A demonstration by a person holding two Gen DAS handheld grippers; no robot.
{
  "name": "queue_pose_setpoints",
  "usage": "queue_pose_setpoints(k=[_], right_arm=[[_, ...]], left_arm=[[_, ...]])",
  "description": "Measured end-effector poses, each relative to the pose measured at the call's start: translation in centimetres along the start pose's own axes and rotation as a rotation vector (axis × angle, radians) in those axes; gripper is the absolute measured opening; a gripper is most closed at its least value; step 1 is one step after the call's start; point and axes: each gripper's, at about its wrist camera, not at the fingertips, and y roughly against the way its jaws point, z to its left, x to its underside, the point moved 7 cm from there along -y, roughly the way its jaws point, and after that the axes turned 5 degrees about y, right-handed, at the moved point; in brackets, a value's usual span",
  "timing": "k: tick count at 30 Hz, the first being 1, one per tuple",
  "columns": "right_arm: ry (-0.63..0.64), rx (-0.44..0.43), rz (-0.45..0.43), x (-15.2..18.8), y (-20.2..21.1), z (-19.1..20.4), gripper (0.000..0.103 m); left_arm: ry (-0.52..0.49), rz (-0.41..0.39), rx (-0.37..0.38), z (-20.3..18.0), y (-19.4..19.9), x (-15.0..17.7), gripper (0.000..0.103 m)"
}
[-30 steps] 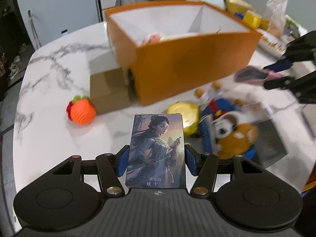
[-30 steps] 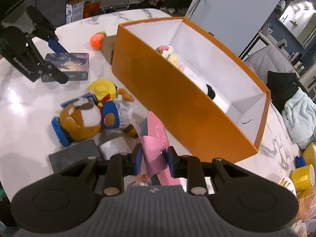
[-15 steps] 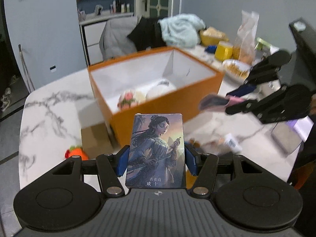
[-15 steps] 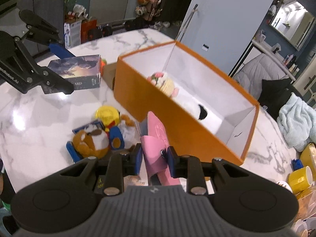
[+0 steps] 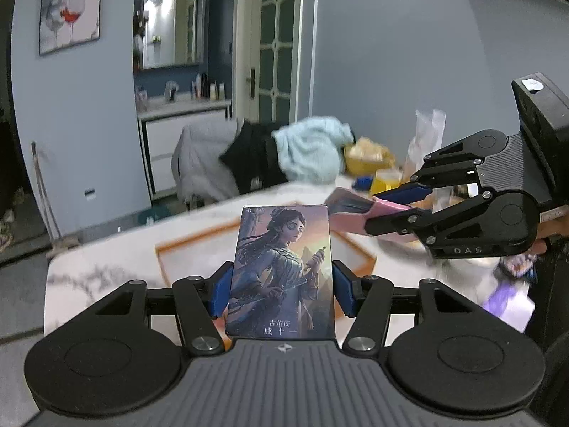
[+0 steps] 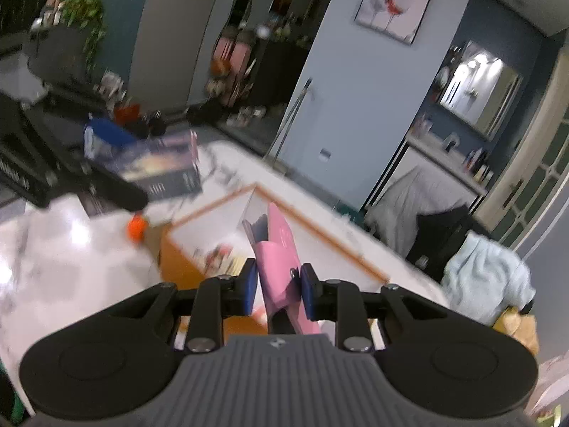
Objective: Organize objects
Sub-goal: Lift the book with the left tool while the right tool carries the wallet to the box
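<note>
**A:** What did the tongs have hold of just then?

**B:** The left tongs [image 5: 281,290] were clamped on a small rectangular card box printed with a painted figure in blue robes [image 5: 281,274], pads on its two long sides, box upright. The right tongs [image 6: 278,286] were pinched nearly closed on a flat pink case with a dark inner flap [image 6: 281,259], held edge-up. Both things were in the air, none of their weight on anything below.

**A:** So which step was it?

**B:** The carry, I'd judge. The open orange cardboard box with the white lining [image 6: 213,235] sat below and ahead of both loads, some small items already inside, blurred.

**A:** And next?

**B:** Bringing each load over the opening and lowering it in before letting go. The two tongs were near each other, so one going first would spare a knock.

**A:** What was round it?

**B:** A white marble-veined surface [image 6: 71,270], with a small orange knitted toy [image 6: 137,229] just beside the box's corner. Beyond, blue-grey walls, a wine-glass picture [image 5: 69,9], a glazed door [image 5: 281,42], and a pale blue towel [image 5: 309,153] heaped on dark clothes.
</note>
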Motion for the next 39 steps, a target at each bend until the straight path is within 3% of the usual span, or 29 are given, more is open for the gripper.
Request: queue_pose_setpoints(k=[7,13,26,39], right_arm=[[-0.034,0.047,-0.094,-5.5,0.0,-3.9,0.023],[-0.060,0.047,-0.059,-7.6,-4.7,-6.3,0.022],[-0.141,0.012,0.128,-2.2,-16.9,-7.9,0.022],[-0.174,0.001,0.267,2.2,-25.7,-7.6,0.022]], left_arm=[[-0.002,-0.102,0.016,-0.5,-1.4,-6.2,0.067],[0.017,-0.069,-0.031,1.2,-6.0,-7.2,0.067],[0.148,0.115,-0.083,6.9,-15.9,-2.8,0.067],[0.071,0.334,-0.202,8.6,-22.8,1.8,0.067]])
